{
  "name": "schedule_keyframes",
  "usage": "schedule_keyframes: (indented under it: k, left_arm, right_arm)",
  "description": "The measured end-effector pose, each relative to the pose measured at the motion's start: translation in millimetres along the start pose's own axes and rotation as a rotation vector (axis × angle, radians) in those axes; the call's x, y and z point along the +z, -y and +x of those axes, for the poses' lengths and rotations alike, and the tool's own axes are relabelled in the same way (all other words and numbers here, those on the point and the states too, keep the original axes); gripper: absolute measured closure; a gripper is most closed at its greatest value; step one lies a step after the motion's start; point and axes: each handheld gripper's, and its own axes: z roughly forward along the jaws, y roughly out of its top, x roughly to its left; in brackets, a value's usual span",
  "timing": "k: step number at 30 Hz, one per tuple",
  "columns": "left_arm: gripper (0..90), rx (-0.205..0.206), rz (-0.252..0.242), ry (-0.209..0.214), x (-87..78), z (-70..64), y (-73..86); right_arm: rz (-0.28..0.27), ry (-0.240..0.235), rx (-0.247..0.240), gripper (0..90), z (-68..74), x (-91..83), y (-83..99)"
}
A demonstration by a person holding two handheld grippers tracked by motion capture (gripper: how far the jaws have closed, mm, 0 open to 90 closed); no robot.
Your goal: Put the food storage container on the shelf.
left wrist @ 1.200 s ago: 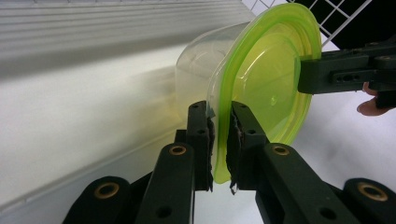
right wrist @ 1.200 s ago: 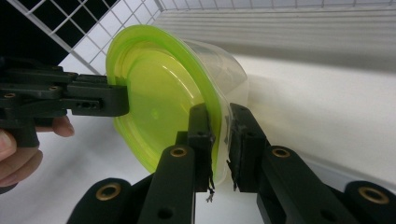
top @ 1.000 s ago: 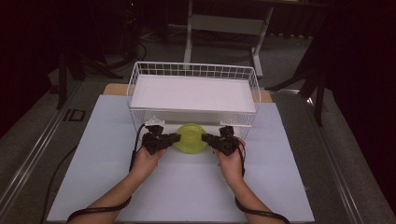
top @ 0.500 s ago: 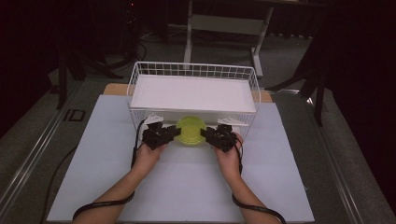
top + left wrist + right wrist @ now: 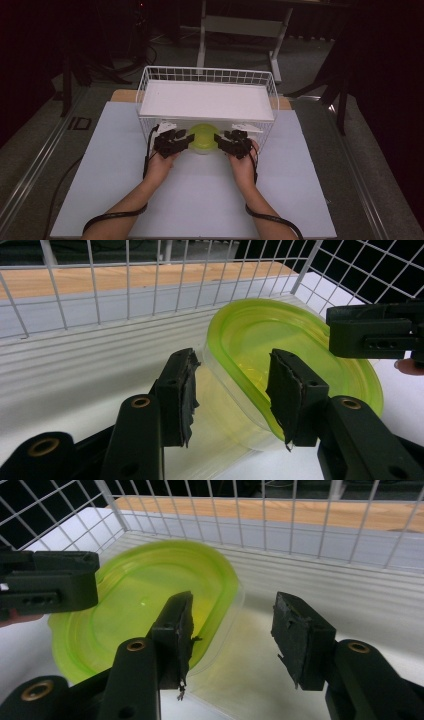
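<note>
A person's two forearms reach in over a white table (image 5: 125,200), each hand holding a black two-jaw tool.

At the left, the left tool (image 5: 186,141) points inward toward the middle. Seen in the left gripper view, the left tool (image 5: 231,392) has its jaws apart, straddling the near rim of a clear oval plastic container with a translucent lime-green lid (image 5: 295,347). One pad sits outside the clear wall and the other over the lid's edge; neither looks pressed tight against it yet.

In the middle, the container (image 5: 202,137) lies at the open front of a white wire basket (image 5: 145,95), partly under the flat white shelf (image 5: 207,100) that lies across the basket's top. It sits tilted in both gripper views, the lid facing up and toward the cameras.

At the right, the right tool (image 5: 220,141) mirrors the left one. In the right gripper view the right tool (image 5: 231,625) is also spread open: its left pad is over the lid's edge, while the other stands clear of the container, above the ribbed white basket floor (image 5: 350,595).

The container looks light, thin-walled and somewhat flexible, and its smooth plastic is likely slippery. The stiff rim where lid meets wall seems the best place to pinch, one tool at each end, with gentle pressure so the wall does not buckle or the lid pop off.
</note>
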Motion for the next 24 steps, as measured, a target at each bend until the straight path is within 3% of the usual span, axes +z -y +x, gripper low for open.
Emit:
schedule_keyframes:
  k: [2,9,16,20,24]
  left_arm:
    - [51.6,-0.019,-0.01,0.011,-0.7,-1.3,1.0]
    - [48.7,-0.022,-0.037,0.042,-9.4,-1.1,0.2]
    - [48.7,-0.029,-0.038,0.069,-32.1,-1.0,4.4]
    - [47.7,-0.016,-0.034,0.071,-44.6,-4.2,9.5]
    - [44.0,-0.02,-0.035,0.085,-58.5,-9.0,14.3]
  right_arm:
    - [-0.001,-0.018,0.015,47.3,1.0,-1.4,-0.4]
    - [-0.037,-0.047,0.011,42.5,-1.3,-7.1,7.3]
    - [-0.044,-0.069,0.002,41.0,1.6,-26.4,15.2]
    - [-0.037,-0.071,-0.055,41.1,10.1,-36.2,20.2]
    - [-0.028,-0.085,-0.074,42.5,18.5,-42.4,27.1]
